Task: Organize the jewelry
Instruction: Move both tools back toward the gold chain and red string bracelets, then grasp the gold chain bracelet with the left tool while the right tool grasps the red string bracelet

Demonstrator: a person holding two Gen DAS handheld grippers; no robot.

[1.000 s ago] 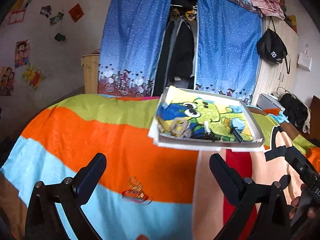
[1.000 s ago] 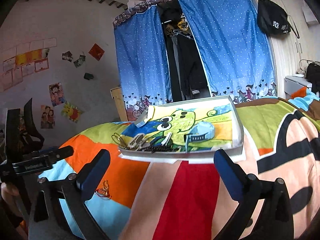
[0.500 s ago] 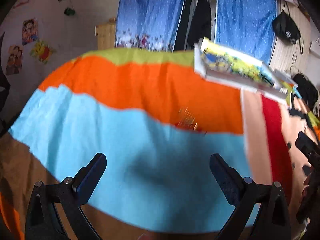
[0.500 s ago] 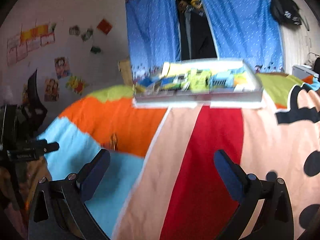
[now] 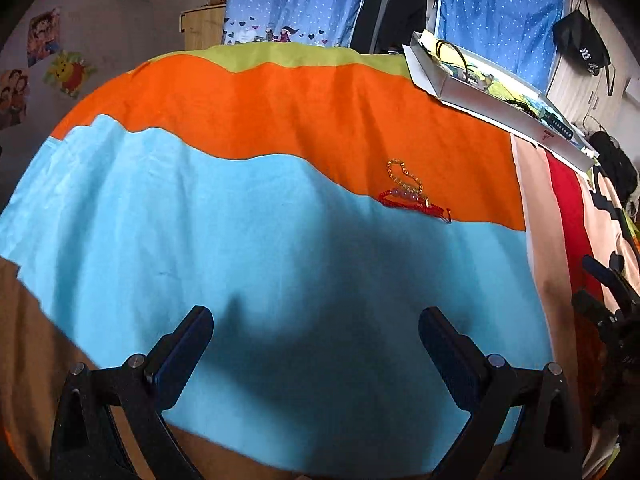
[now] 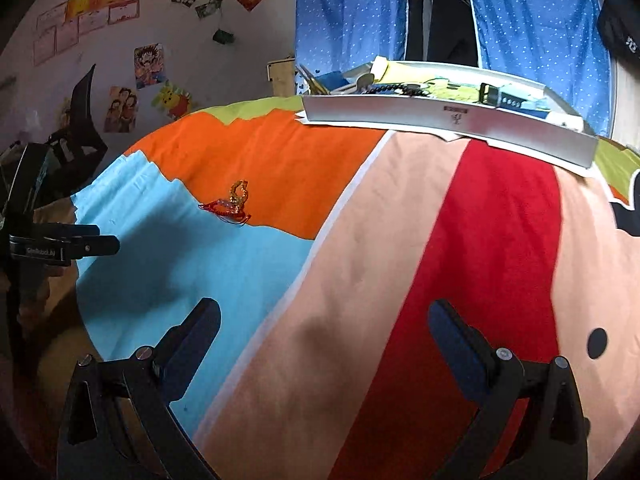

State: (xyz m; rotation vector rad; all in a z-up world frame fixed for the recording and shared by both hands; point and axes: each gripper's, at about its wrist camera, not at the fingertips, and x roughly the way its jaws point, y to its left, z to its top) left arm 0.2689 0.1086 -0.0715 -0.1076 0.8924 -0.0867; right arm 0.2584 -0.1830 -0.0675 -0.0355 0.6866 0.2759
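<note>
Tray point(image 5: 496, 110) contents mostly hidden behind its near wall in the left view; small items in the tray too small to identify. Bracelets point(image 6: 232, 204) are tangled, count unclear. Bed point(image 6: 360, 280) edges cut off by both frames.

Left wrist camera looking down along own fingers point(image 5: 200, 336) at blue band of bedspread point(image 5: 240, 260), sitting close above it, facing curtains point(image 5: 300, 0) at frame top. Right wrist camera hovering over pink and red stripes, facing same curtains, a little further right. Both views sharing bead tangle point(image 5: 412, 194) point(image 6: 232, 202) at orange-blue seam and white tray point(image 5: 480, 100) point(image 6: 440, 116); left view showing it upper right, right view upper centre.
</note>
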